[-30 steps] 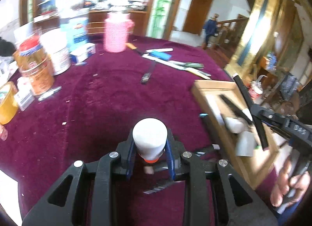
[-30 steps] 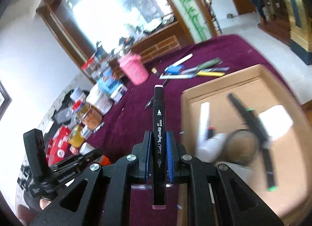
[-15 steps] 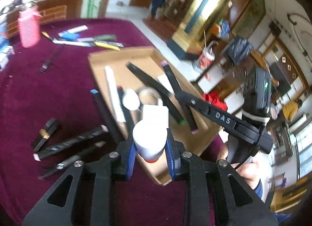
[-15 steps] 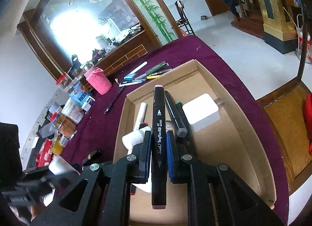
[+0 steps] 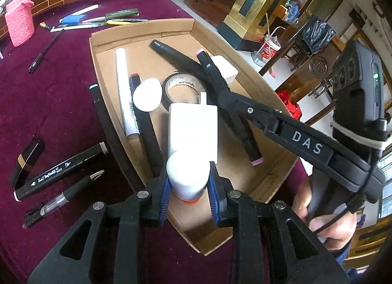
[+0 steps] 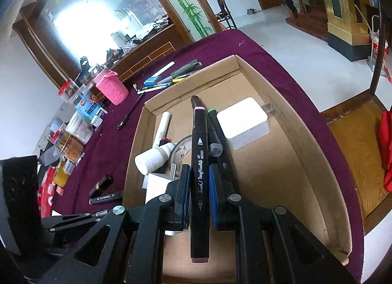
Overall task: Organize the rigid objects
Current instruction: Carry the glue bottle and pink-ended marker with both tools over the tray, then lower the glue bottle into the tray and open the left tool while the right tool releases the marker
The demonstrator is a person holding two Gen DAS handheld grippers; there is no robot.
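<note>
My left gripper (image 5: 188,187) is shut on a small white bottle (image 5: 187,176) with an orange cap and holds it over the near end of the cardboard tray (image 5: 267,83). My right gripper (image 6: 199,186) is shut on a black art marker (image 6: 199,161) with pink ends and holds it above the tray (image 6: 306,122); it also shows in the left wrist view (image 5: 229,95). In the tray lie a white marker (image 5: 125,88), a tape roll (image 5: 183,85), a white bottle (image 6: 153,156), white boxes (image 6: 242,122) and black markers.
On the purple cloth left of the tray lie a black marker (image 5: 61,168), a pen (image 5: 63,195) and a lipstick (image 5: 27,159). Pens (image 5: 98,18) and a pink cup (image 5: 19,24) sit beyond the tray. Jars and boxes (image 6: 73,132) crowd the far left.
My left gripper has swung right from the open cloth to above the tray with the bottle. My right gripper has carried the marker lower over the tray.
</note>
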